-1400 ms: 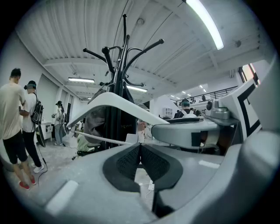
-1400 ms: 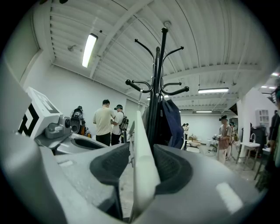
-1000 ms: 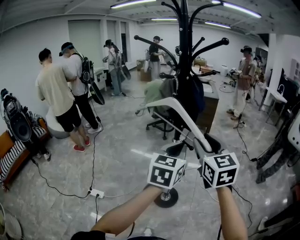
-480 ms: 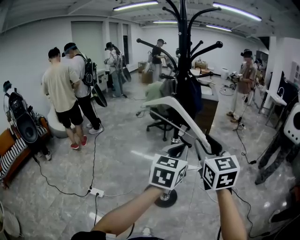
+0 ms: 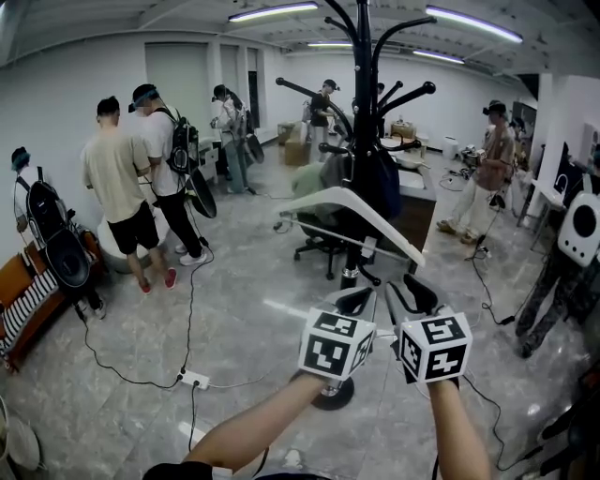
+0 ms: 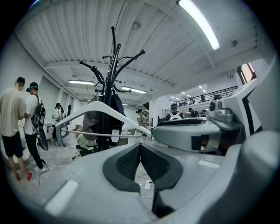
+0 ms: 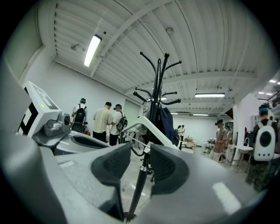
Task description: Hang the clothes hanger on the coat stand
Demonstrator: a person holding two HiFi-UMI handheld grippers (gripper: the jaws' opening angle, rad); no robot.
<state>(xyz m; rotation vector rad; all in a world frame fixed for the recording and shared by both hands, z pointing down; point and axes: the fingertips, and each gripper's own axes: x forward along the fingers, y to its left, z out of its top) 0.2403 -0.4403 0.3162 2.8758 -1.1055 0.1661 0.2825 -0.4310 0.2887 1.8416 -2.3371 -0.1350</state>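
Head view: hanger (image 5: pixel 361 214) looks hung on stand (image 5: pixel 362 112). Your left gripper (image 5: pixel 354 302) clenched, empty. Your right gripper (image 5: pixel 412 294) jaws closing, nothing between. Task seems done.

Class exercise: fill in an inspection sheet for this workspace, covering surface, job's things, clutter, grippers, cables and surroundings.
Surface: glossy grey marbled floor.
Job's things: white hanger seems hung on the black coat stand, free of both grippers.
Clutter: office chair behind the stand; dark garment on the stand.
Grippers: left gripper shut, empty; right gripper jaws closing, nothing gripped, stand pole seen beyond the gap.
Cables: black cable runs to a white power strip.
Surroundings: several people standing; ceiling strip lights.
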